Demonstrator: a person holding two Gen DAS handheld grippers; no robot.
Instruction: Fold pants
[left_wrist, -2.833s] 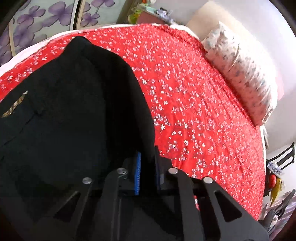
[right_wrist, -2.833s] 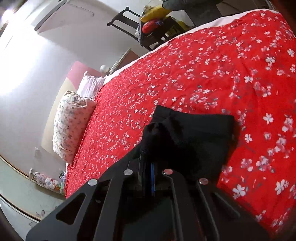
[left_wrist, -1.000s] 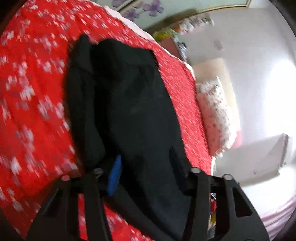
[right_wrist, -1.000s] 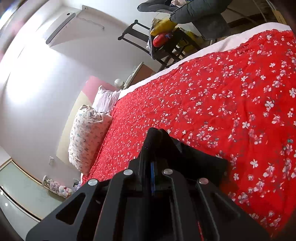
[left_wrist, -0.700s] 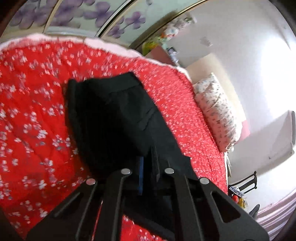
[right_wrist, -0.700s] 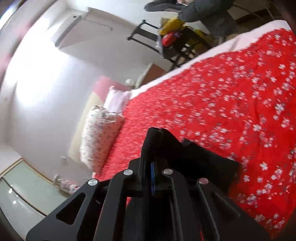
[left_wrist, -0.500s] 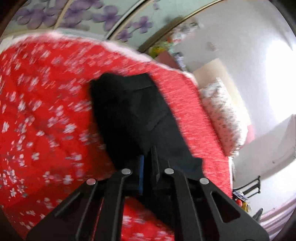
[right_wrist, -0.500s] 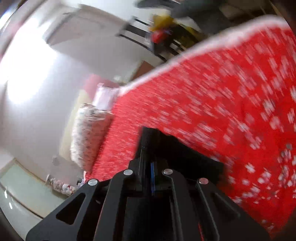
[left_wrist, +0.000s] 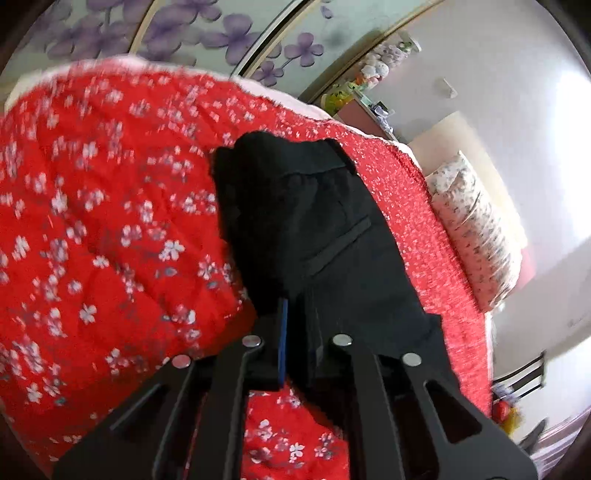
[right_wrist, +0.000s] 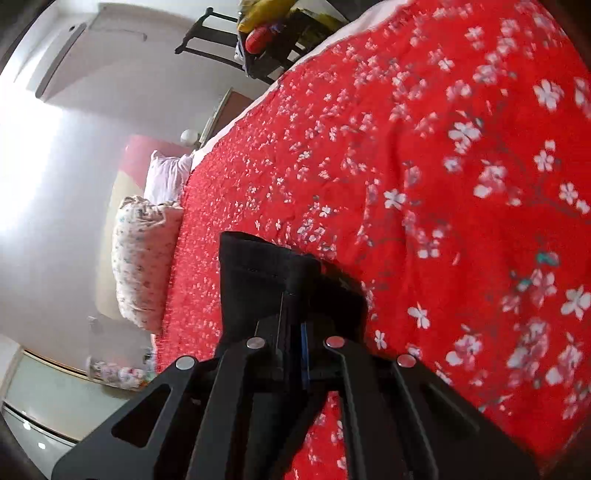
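Left claw (left_wrist: 297, 325) pinching the black pants (left_wrist: 317, 236), which drape across the red floral bedspread (left_wrist: 92, 221); right claw (right_wrist: 291, 325) clamped on another bunched edge of them above the bed; floral pillow (right_wrist: 142, 258) by the wall

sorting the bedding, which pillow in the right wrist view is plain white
The plain white pillow, farther up the red bedspread. The nearer floral pillow carries a small flower print.
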